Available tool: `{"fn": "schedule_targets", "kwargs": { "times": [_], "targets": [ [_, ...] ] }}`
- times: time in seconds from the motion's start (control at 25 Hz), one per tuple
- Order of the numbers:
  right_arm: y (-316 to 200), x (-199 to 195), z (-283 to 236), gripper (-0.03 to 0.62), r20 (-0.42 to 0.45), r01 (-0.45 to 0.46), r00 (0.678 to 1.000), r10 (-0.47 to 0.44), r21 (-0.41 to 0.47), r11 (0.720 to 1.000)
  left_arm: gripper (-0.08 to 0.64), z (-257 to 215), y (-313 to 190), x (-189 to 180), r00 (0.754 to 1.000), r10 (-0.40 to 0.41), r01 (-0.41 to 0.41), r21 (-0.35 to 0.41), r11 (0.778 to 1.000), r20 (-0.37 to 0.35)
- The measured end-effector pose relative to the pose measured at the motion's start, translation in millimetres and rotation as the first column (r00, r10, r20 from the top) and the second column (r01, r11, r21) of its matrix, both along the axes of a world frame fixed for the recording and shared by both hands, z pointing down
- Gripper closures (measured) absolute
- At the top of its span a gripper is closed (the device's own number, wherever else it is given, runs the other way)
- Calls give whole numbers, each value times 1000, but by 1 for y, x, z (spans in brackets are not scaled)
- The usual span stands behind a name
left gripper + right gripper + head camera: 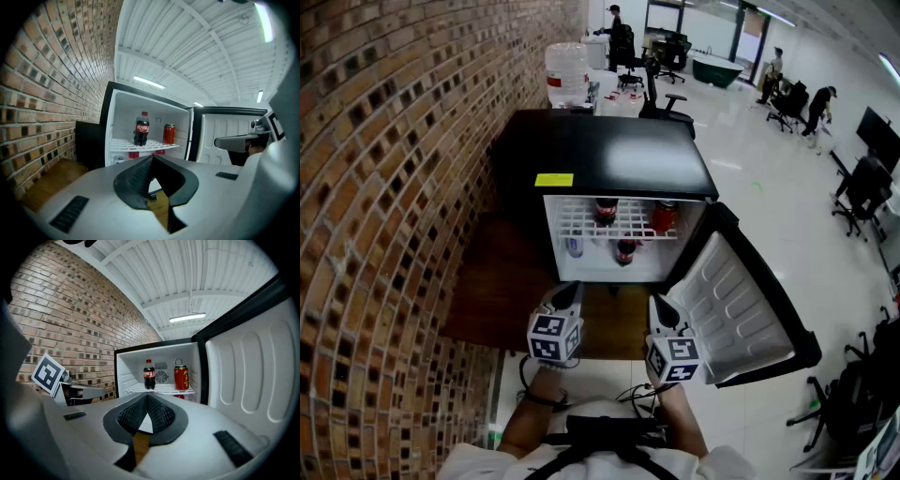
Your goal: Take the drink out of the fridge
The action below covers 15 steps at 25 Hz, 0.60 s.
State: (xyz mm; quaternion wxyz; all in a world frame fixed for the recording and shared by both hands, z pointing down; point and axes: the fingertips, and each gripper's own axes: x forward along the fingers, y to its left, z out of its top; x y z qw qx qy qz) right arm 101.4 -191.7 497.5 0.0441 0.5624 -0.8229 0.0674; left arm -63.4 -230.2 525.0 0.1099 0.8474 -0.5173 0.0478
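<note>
The left hand-held gripper (572,290) and right hand-held gripper (660,303) hung before the open fridge (609,155), jaws together, empty; inside the fridge stood a cola bottle (606,212) and red can (664,217).

Left hand-held gripper (152,158) largely hides lower-shelf drinks (133,154).

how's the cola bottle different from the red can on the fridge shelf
The bottle is taller than the can. The bottle is dark with a red cap and label; the can is mostly red with a silver top. The bottle stands left of the can. Both stand upright, apart, on the upper wire shelf of the fridge.
</note>
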Motion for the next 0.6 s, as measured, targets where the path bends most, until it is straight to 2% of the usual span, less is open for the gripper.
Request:
{"fn": "schedule_targets", "kwargs": {
  "times": [0.6],
  "targets": [
    [-8, 3, -3, 581, -3, -7, 1000, 7, 4, 1000, 560, -4, -13, 6, 1000, 16, -16, 6, 1000, 15]
  ]
}}
